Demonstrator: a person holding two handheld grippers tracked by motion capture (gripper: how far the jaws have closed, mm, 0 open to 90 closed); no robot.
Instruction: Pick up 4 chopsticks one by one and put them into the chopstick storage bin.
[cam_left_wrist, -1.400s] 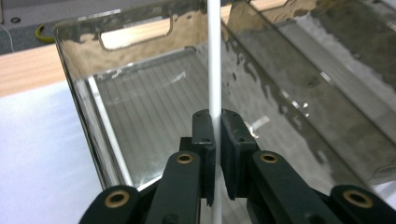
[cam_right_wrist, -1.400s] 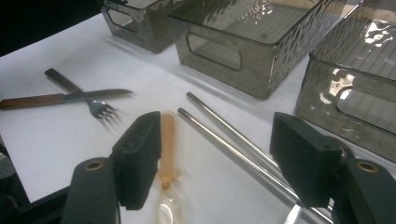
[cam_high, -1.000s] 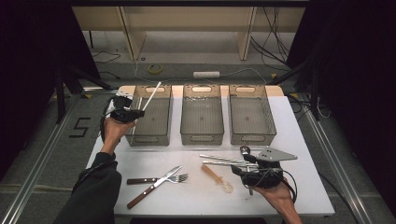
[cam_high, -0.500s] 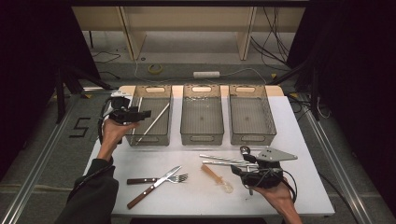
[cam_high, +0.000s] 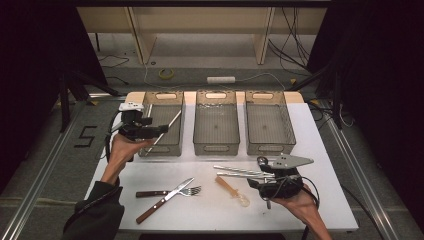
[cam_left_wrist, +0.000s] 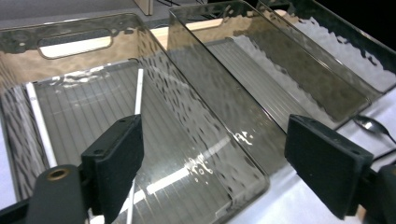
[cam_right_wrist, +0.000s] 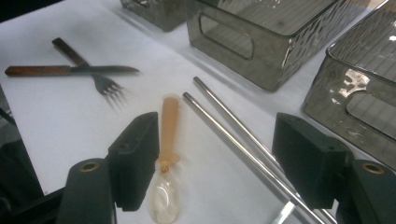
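Observation:
A white straw (cam_high: 172, 121) lies slanted inside the left smoky plastic bin (cam_high: 170, 149). My left gripper (cam_high: 161, 130) hovers at that bin's near left corner. Its jaws have just been opening and stand open with nothing between them. In the left gripper view my left gripper (cam_left_wrist: 215, 158) looks into the bin (cam_left_wrist: 74, 28), where the straw (cam_left_wrist: 138, 91) rests on the ribbed floor and a second white straw (cam_left_wrist: 39, 126) lies by the left wall. My right gripper (cam_high: 254, 183) rests open at the front right, over a plastic spoon (cam_right_wrist: 167, 154) and two metal straws (cam_right_wrist: 233, 135).
The middle bin (cam_high: 216, 148) and the right bin (cam_high: 270, 148) stand beside the left one at the back of the white table. A wooden-handled knife (cam_high: 162, 201) and a fork (cam_high: 167, 192) lie crossed at the front left, with the spoon (cam_high: 232, 190) and the metal straws (cam_high: 240, 171) to their right.
The left gripper let go of the white straw, which dropped from above the rim into the left bin. The left hand drew back to the left and its jaws opened. The right gripper stayed put.

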